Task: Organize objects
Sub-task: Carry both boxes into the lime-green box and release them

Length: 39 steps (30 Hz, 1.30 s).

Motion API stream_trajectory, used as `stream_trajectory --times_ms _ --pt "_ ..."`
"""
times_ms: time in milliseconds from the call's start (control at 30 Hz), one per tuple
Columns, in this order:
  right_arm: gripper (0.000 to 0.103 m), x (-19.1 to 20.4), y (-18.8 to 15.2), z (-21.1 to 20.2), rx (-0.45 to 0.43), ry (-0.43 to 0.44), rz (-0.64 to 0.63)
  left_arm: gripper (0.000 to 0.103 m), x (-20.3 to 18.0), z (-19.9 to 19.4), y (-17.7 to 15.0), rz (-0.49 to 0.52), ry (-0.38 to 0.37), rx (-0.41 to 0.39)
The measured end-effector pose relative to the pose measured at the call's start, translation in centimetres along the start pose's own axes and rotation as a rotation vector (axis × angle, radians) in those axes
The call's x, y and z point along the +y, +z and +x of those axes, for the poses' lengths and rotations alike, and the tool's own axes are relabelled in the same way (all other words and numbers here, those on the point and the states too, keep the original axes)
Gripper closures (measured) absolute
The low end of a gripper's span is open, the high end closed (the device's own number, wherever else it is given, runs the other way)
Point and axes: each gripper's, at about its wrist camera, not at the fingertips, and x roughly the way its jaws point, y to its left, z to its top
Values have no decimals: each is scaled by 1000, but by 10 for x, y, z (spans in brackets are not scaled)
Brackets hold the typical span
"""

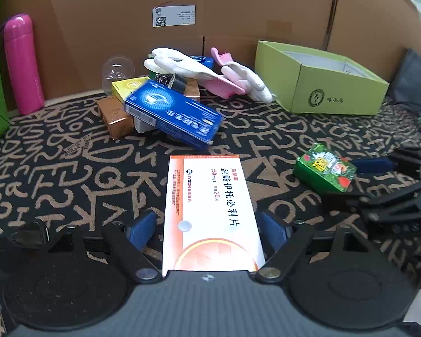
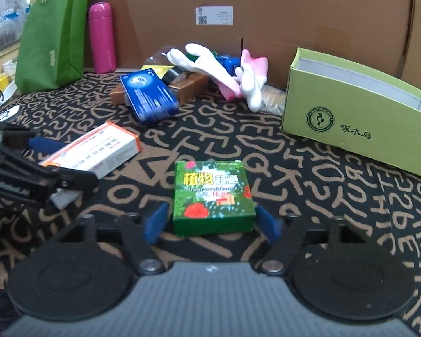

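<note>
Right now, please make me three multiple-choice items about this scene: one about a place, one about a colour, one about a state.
1. Where does the open green carton stand?
A. right of the pile of boxes and gloves
B. inside the green bag
C. on top of the flask

2. What colour is the upright flask?
A. yellow
B. pink
C. black

3. How is the white and orange medicine box in relation to the left gripper?
A. clamped and lifted clear of the cloth
B. between open fingers, a gap on each side
C. far from it, by the cardboard wall

Answers:
1 A: it stands at the right, the pile at the middle.
2 B: its body is pink all over.
3 B: cloth shows between each blue pad and the box.
</note>
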Motion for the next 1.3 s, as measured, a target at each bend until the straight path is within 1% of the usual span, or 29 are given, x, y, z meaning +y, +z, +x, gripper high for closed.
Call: stream_trajectory --times_ms 133,200,233,467,533,567,633,733,867,967,1033,1200,1300 --pt "23 2 2 1 -19 -11 2 19 -1 7 5 9 6 14" --pt "23 1 3 1 -22 3 11 24 -2 10 7 20 -9 14" --pt "23 0 3 2 -23 5 11 30 -4 10 7 24 -14 14" --pt "24 -4 6 8 -33 11 31 29 -8 14 9 46 6 13" --pt "27 -4 7 11 -32 13 33 30 -9 14 9 54 8 11" --pt "32 -4 7 12 -27 14 32 35 -10 14 9 57 4 10" --pt "40 -2 5 14 -16 16 25 34 -11 13 9 67 0 9" --pt "41 -2 3 12 -26 11 23 35 -13 13 10 73 0 13" --pt "41 -7 3 6 -43 2 47 35 -21 8 20 65 -59 4" --pt "41 -18 6 -6 -80 -13 70 35 -34 2 35 85 -95 -37" --pt "41 -29 10 -18 -115 -32 84 35 -44 0 49 94 -133 -64" --pt "41 -64 29 -47 -206 -115 93 35 -71 0 91 117 -227 -130" --pt "41 -88 42 -60 -254 -186 95 35 -88 5 121 122 -262 -171"
